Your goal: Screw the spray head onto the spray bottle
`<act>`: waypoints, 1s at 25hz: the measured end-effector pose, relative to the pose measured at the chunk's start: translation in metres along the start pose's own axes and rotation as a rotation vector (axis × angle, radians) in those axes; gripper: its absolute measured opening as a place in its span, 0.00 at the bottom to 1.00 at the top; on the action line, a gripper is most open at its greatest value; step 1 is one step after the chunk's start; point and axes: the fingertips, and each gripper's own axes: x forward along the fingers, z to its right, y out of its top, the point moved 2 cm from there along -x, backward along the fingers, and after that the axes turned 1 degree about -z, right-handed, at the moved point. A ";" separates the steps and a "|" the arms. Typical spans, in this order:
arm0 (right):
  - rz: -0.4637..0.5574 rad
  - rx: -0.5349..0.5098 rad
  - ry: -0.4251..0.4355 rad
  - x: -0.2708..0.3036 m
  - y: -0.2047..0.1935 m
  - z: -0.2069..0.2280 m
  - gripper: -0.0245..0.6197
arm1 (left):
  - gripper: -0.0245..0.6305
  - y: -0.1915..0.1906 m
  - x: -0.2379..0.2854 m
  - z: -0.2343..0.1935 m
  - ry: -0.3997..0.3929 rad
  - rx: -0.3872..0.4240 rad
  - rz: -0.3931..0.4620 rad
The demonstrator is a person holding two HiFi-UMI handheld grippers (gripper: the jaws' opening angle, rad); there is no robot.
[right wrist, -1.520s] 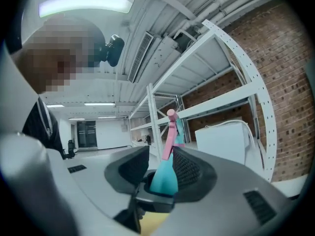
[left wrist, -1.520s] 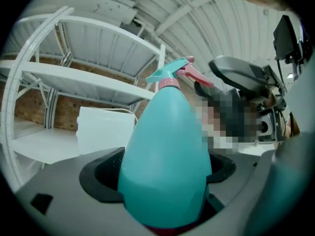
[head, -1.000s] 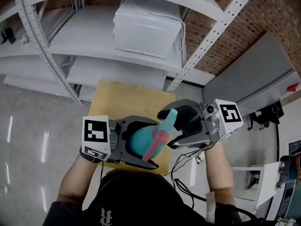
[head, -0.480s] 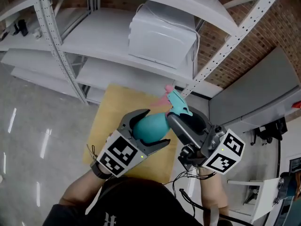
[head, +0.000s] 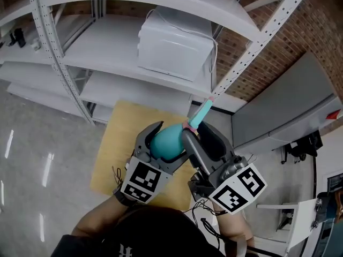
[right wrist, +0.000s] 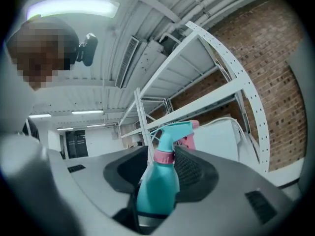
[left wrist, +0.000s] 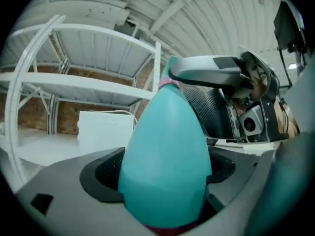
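Grey left gripper (left wrist: 165, 181) clenched on the belly of the teal spray bottle (head: 167, 143); right gripper (right wrist: 160, 163) clamped just beyond it, pads on the pink collar (right wrist: 163, 156) under the spray head (head: 201, 111); head sits on the neck, nozzle pointing far; whole thing held in air over the wooden table (head: 120, 138). Risks: rounded, tapering body could spin or squirt out of the left pads under torque; collar tilted against the neck would cross-thread; any slip drops it. Bottle opaque, contents can't tell; white box (head: 174, 39) on the far shelf (head: 102, 42) closed, contents hidden.
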 end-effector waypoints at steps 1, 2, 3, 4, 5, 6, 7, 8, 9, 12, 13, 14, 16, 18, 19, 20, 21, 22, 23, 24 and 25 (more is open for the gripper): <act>-0.003 -0.019 0.008 -0.004 0.002 -0.004 0.27 | 0.72 0.003 0.000 0.002 -0.034 -0.030 0.031; -0.007 -0.036 0.020 -0.007 0.004 -0.009 0.27 | 0.72 0.006 0.000 0.003 -0.063 -0.055 0.058; -0.014 -0.053 0.034 -0.010 0.005 -0.012 0.27 | 0.72 0.009 0.000 0.004 -0.087 -0.074 0.081; -0.017 -0.068 0.051 -0.014 0.006 -0.016 0.27 | 0.72 0.011 0.000 0.004 -0.109 -0.090 0.101; -0.012 -0.079 0.069 -0.020 0.008 -0.020 0.27 | 0.72 0.013 0.000 0.004 -0.132 -0.107 0.119; 0.009 -0.087 0.086 -0.029 0.012 -0.024 0.27 | 0.72 0.014 -0.001 0.005 -0.158 -0.121 0.133; 0.051 -0.092 0.092 -0.041 0.018 -0.025 0.27 | 0.72 0.016 -0.003 0.007 -0.189 -0.130 0.144; 0.112 -0.095 0.084 -0.055 0.028 -0.022 0.27 | 0.72 0.018 -0.006 0.009 -0.227 -0.131 0.152; 0.181 -0.093 0.072 -0.068 0.040 -0.013 0.27 | 0.72 0.021 -0.010 0.011 -0.275 -0.127 0.161; 0.272 0.029 0.225 -0.078 0.064 0.023 0.27 | 0.72 0.032 -0.026 0.022 -0.445 -0.125 0.190; 0.242 0.088 0.343 -0.069 0.065 0.026 0.28 | 0.72 0.035 -0.030 0.026 -0.496 -0.127 0.199; 0.189 0.119 0.457 -0.058 0.062 0.023 0.33 | 0.72 0.038 -0.034 0.031 -0.540 -0.127 0.205; 0.059 0.081 0.629 -0.038 0.048 0.005 0.42 | 0.72 0.040 -0.037 0.041 -0.608 -0.125 0.209; -0.038 0.000 0.735 -0.027 0.037 -0.016 0.43 | 0.72 0.040 -0.038 0.048 -0.652 -0.126 0.203; -0.065 -0.028 0.767 -0.024 0.034 -0.023 0.43 | 0.72 0.040 -0.037 0.050 -0.663 -0.128 0.199; -0.081 -0.050 0.783 -0.021 0.033 -0.029 0.43 | 0.72 0.039 -0.036 0.051 -0.667 -0.130 0.195; -0.090 -0.070 0.785 -0.019 0.033 -0.033 0.43 | 0.72 0.037 -0.034 0.051 -0.661 -0.132 0.191; -0.097 -0.094 0.771 -0.016 0.033 -0.036 0.42 | 0.72 0.035 -0.032 0.049 -0.644 -0.134 0.185; -0.106 -0.126 0.737 -0.014 0.033 -0.037 0.32 | 0.72 0.033 -0.029 0.046 -0.615 -0.131 0.175; -0.123 -0.167 0.684 -0.012 0.031 -0.036 0.25 | 0.72 0.030 -0.026 0.042 -0.570 -0.119 0.161; -0.145 -0.214 0.613 -0.010 0.028 -0.034 0.24 | 0.72 0.027 -0.022 0.035 -0.507 -0.093 0.141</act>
